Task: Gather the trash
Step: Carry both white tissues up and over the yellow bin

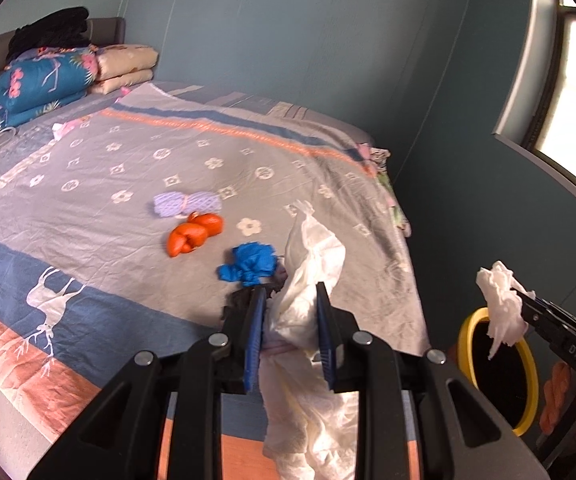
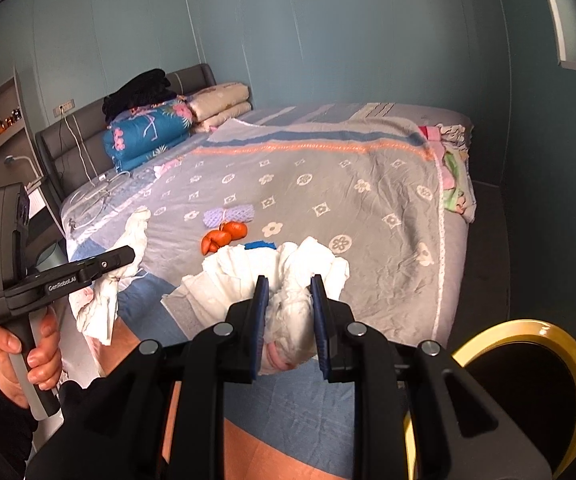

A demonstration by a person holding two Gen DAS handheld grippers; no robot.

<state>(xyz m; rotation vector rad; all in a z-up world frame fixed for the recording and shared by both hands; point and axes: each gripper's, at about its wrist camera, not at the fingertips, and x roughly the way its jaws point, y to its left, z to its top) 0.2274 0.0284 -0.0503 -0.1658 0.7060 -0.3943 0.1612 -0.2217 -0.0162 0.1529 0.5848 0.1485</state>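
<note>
Trash is what we are gathering, and we have two pieces of it in hand above the foot of the bed. Nearest us, the left claw (image 1: 290, 294) is clamped narrow on a crumpled white tissue (image 1: 308, 280), with a long loose tail hanging below the blue pads. The right claw (image 2: 288, 290) is likewise pinched on its own white tissue wad (image 2: 292, 312), which bulges out ahead of the jaws.

Just to the right and below sits the yellow-rimmed bin (image 2: 528, 332), its dark mouth open beside the bed's corner. We judge this to be the carry toward it, and here lies the first risk: the grip on each wad is on soft, folded paper, so a quick swing could let a piece tear or slip free and land on the bedspread (image 1: 128, 184) or the floor. The dangling tail on the left could also catch the bin rim and stay draped outside when we let go. Both claws heading for one opening could bump each other.

Farther out on the bed lie a blue crumpled scrap (image 1: 248, 266), an orange wrapper (image 1: 194, 234) and a pale lilac net bundle (image 1: 186, 204), close together. If we drop anything among them, sorting it again costs us time. Beyond, folded quilts (image 1: 44, 84) are stacked at the headboard, well apart from the trash.
</note>
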